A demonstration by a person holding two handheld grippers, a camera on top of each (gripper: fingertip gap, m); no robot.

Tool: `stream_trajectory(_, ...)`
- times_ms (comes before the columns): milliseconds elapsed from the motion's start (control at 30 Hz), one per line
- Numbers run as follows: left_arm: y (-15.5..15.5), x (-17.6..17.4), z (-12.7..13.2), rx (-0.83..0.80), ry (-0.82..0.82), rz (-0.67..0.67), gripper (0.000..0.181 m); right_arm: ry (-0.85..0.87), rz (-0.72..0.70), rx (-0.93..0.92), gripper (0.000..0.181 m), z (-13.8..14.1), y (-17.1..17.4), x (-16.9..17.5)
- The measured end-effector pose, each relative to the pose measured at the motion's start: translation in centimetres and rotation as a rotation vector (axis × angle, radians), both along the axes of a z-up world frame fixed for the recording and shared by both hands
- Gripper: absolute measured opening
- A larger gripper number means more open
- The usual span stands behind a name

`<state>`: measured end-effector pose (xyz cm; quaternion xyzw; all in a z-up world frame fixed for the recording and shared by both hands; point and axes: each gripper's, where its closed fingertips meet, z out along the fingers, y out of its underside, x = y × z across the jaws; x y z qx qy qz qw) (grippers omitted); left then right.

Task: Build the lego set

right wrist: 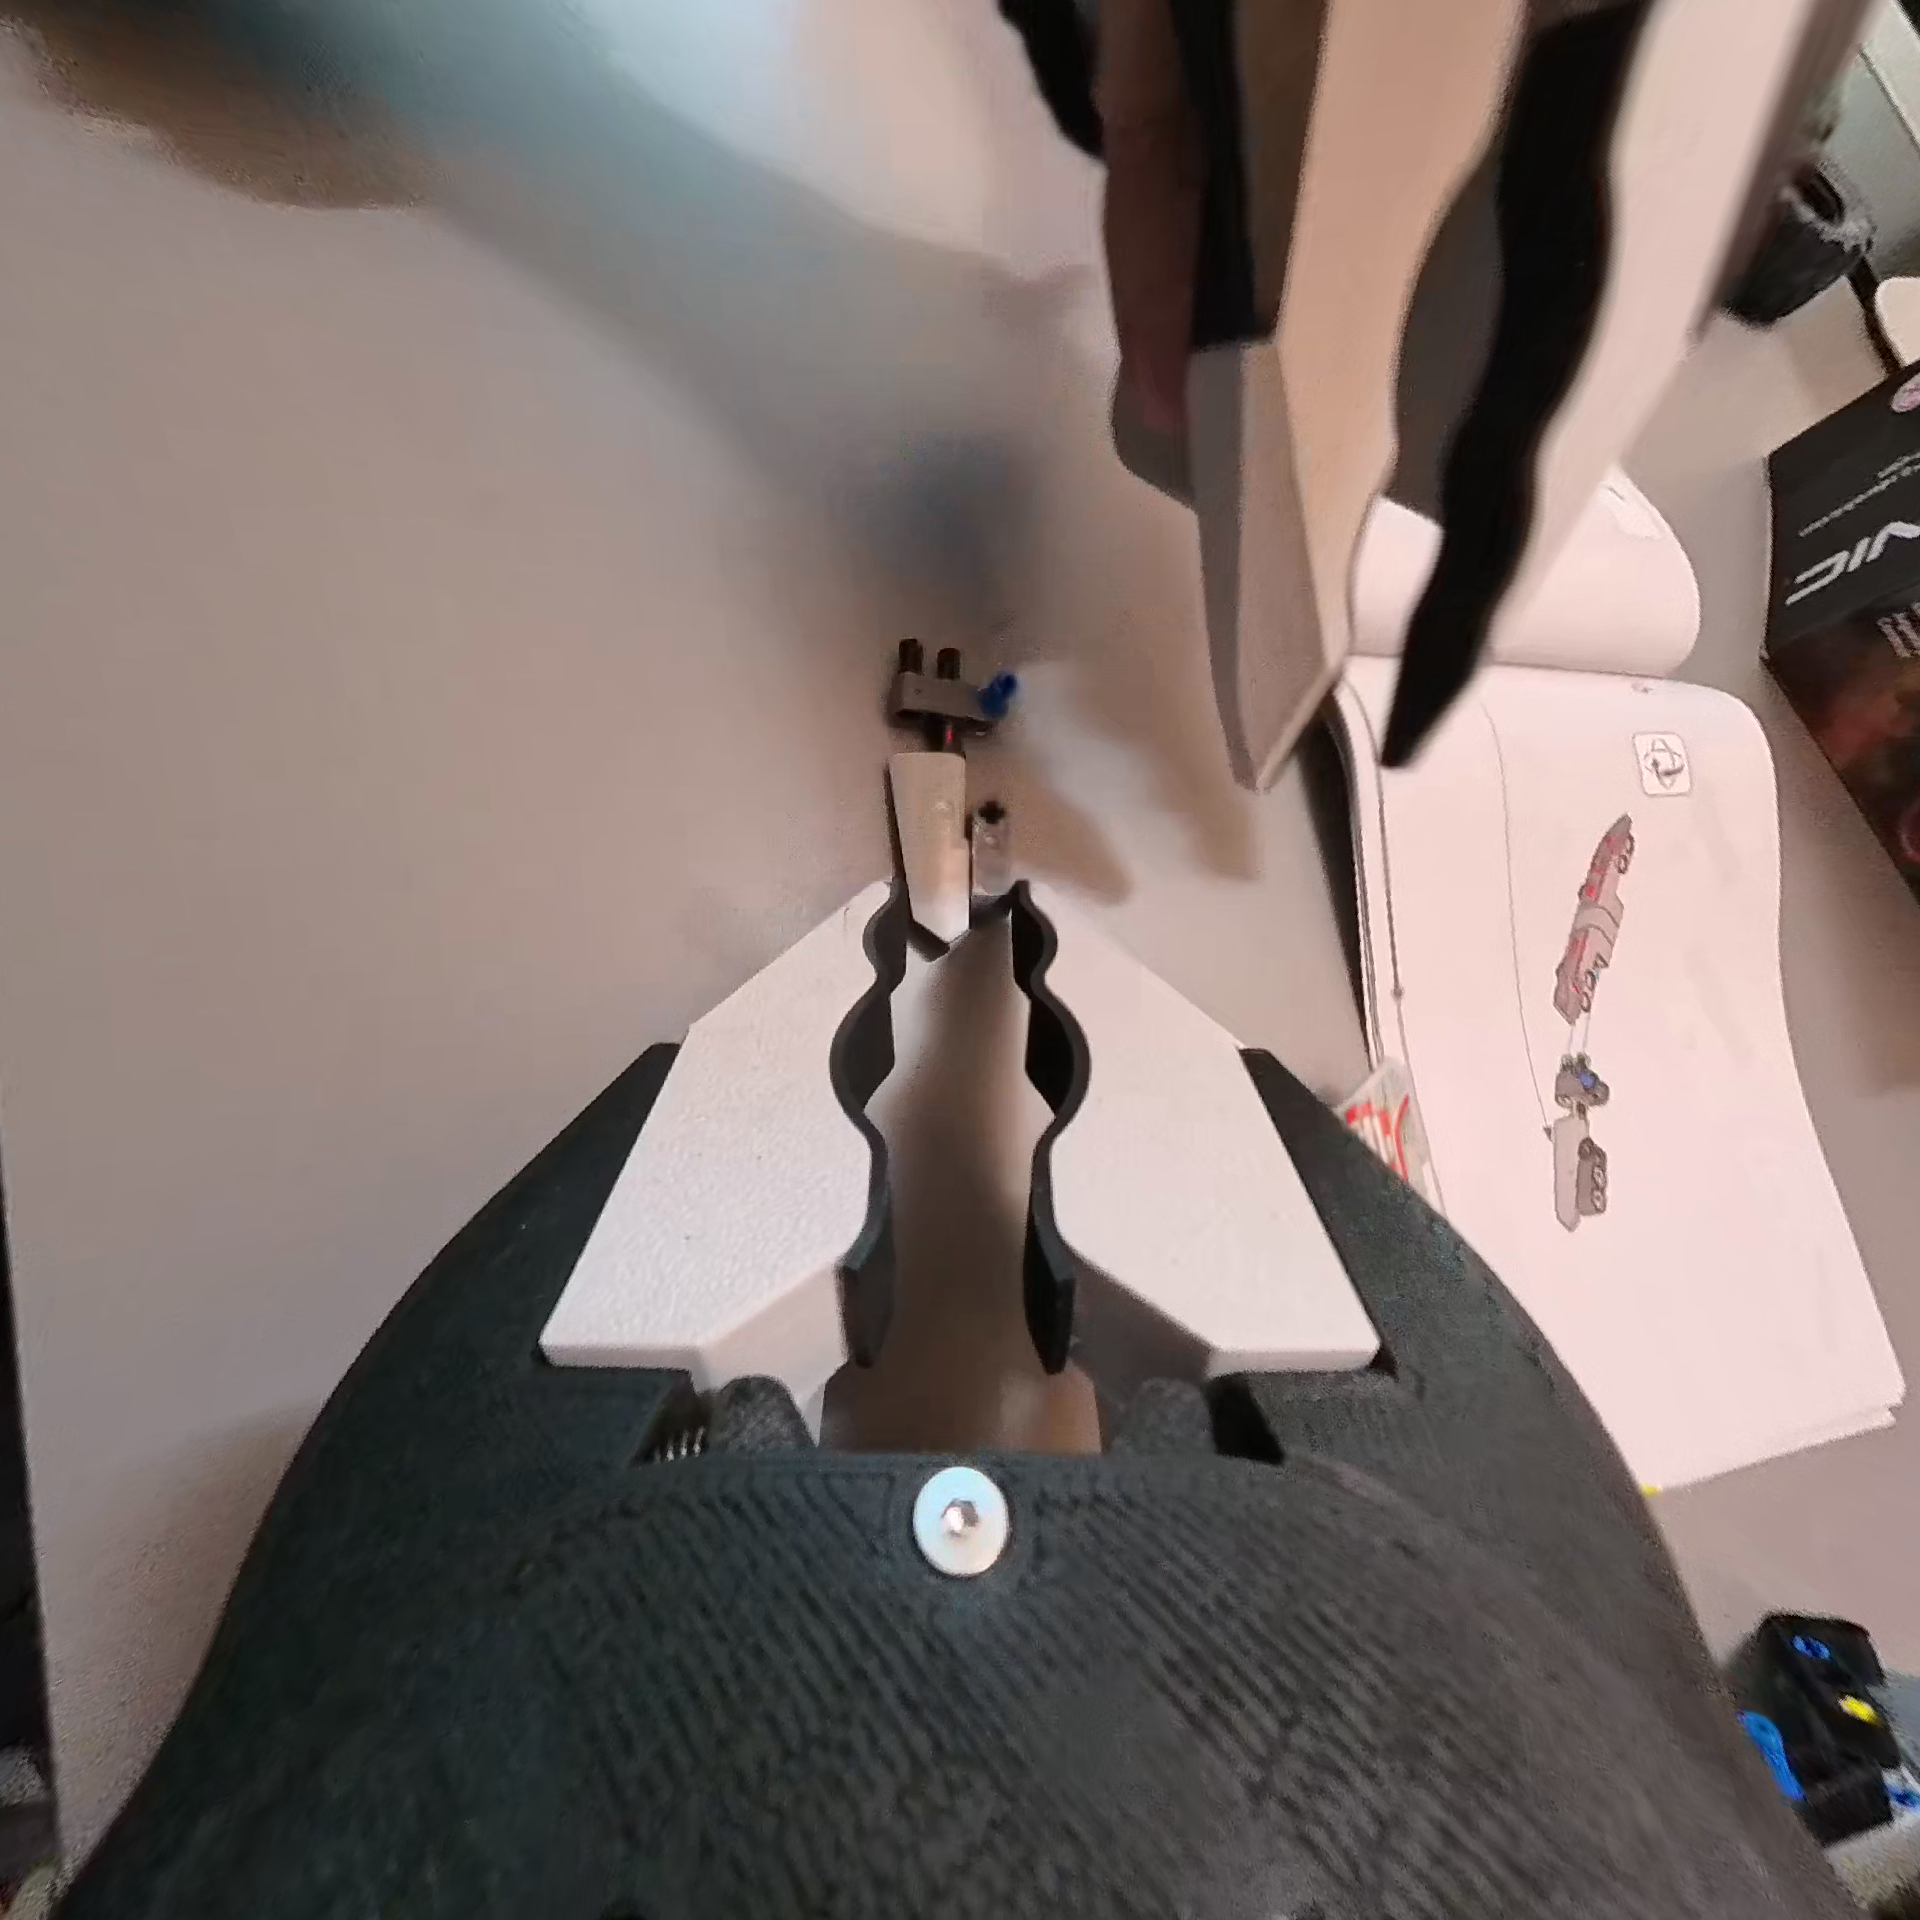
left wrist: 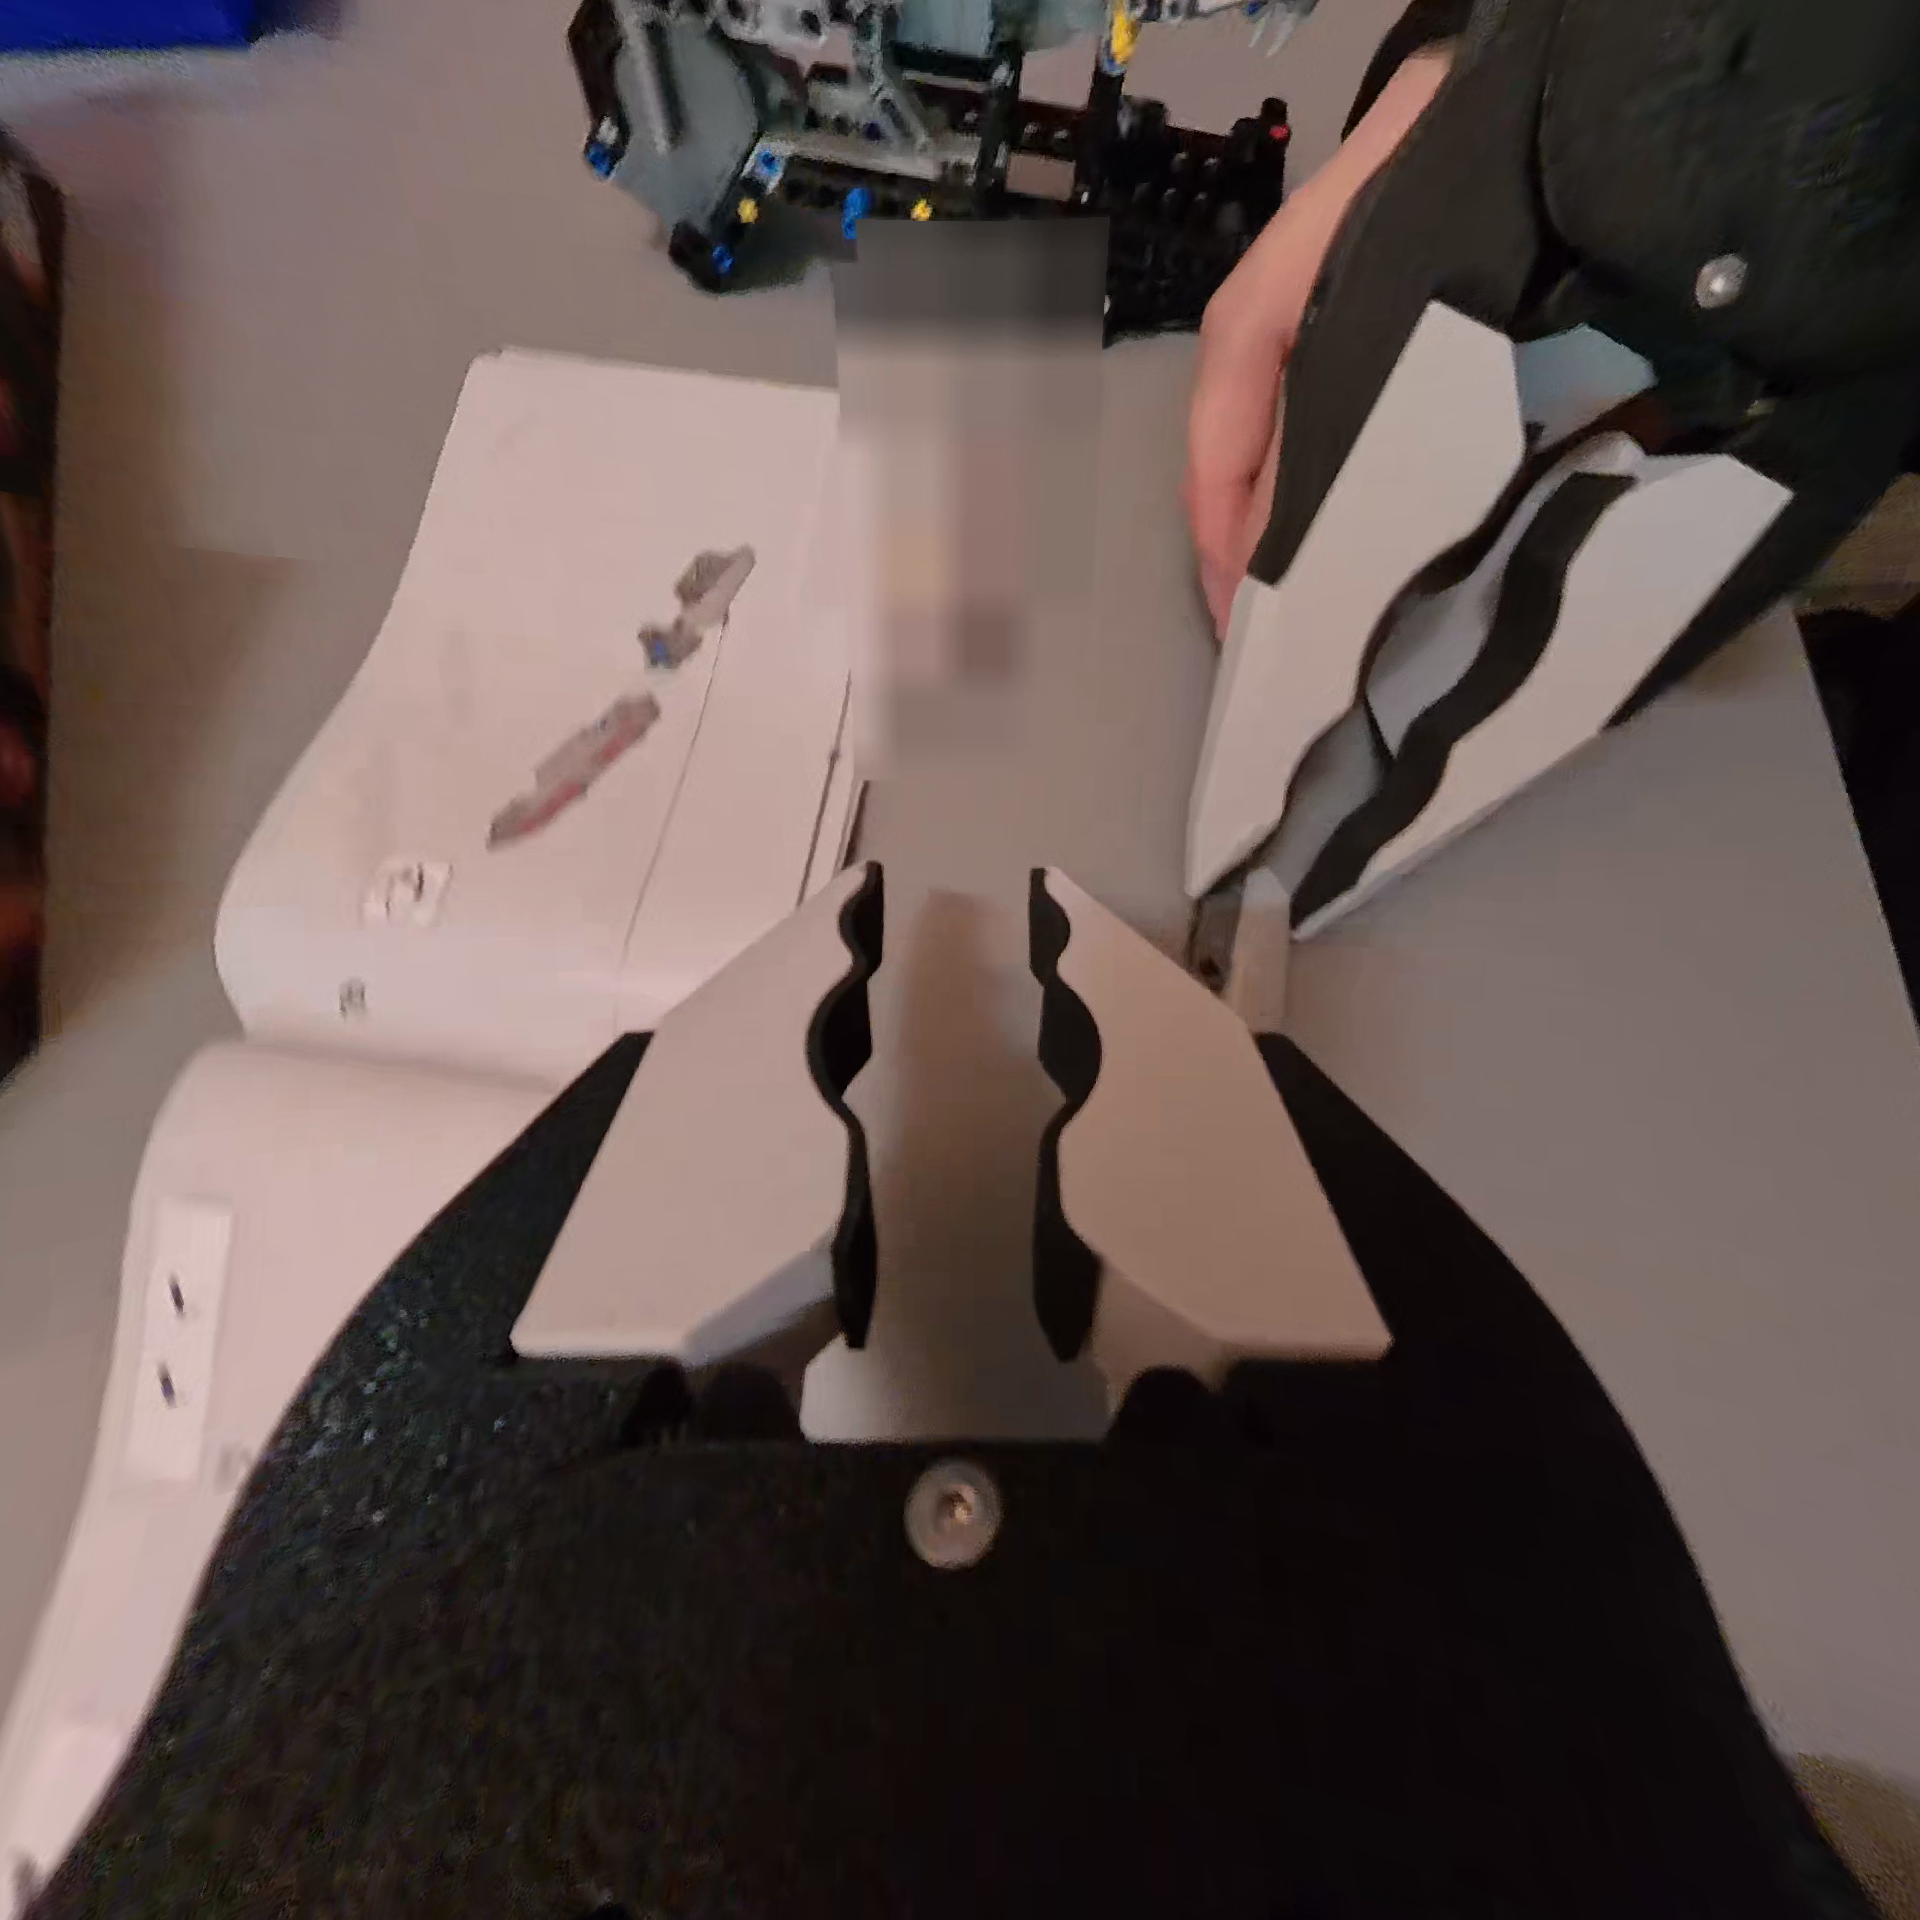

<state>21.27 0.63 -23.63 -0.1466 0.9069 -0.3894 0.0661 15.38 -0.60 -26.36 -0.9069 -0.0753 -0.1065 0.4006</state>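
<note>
My left gripper [left wrist: 956,883] is open and empty, held low over the grey table [left wrist: 1558,1039] beside the open instruction booklet [left wrist: 540,665]. My right gripper [right wrist: 958,906] is shut on a small light grey lego assembly [right wrist: 925,831] that sticks out past its tips. The assembly has black pins and a blue pin [right wrist: 1000,688] at its far end. In the left wrist view the right gripper [left wrist: 1252,902] comes in from the upper right, tips down near the table, with the grey piece [left wrist: 1259,956] below them. A large grey and black lego model [left wrist: 883,135] stands at the back.
A hand [left wrist: 1236,416] holds the right gripper. The left gripper [right wrist: 1330,748] hangs at the top right of the right wrist view, over the booklet [right wrist: 1621,1039]. A black box [right wrist: 1849,582] lies beyond the booklet. Loose black, blue and yellow lego parts [right wrist: 1818,1725] sit at the lower right.
</note>
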Motion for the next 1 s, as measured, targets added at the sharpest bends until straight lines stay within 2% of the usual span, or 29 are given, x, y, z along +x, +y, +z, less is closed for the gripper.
stream_trajectory(133,-4.0,1.2,-0.3,0.022,-0.051,-0.129,0.038,-0.036,-0.02,-0.036,0.018,0.0,-1.3,-0.2)
stream_trajectory(233,-5.6,1.7,-1.5,0.046,-0.048,-0.172,0.041,-0.062,-0.032,-0.027,0.018,0.0,-1.5,-0.2)
stream_trajectory(333,-6.8,1.7,-2.3,0.026,-0.037,-0.182,0.034,-0.066,-0.044,-0.007,0.018,0.1,-1.6,-0.2)
stream_trajectory(367,-6.8,1.8,-2.7,0.037,-0.038,-0.172,0.024,-0.061,-0.048,-0.005,0.018,0.0,-1.6,-0.2)
stream_trajectory(500,-5.6,1.2,-3.1,0.031,-0.037,-0.162,0.02,-0.035,-0.047,0.005,0.018,0.0,-1.6,-0.2)
stream_trajectory(667,-2.1,0.7,-2.5,0.032,-0.047,-0.101,0.019,-0.003,-0.026,0.021,0.018,0.0,-1.4,-0.1)
stream_trajectory(867,1.8,-0.8,-2.3,0.073,-0.039,-0.111,0.019,-0.002,0.0,0.016,0.018,0.0,-0.9,0.3)
stream_trajectory(1000,3.0,-0.8,-2.2,0.043,-0.027,-0.082,0.019,-0.012,0.02,0.044,0.018,0.0,0.0,0.5)
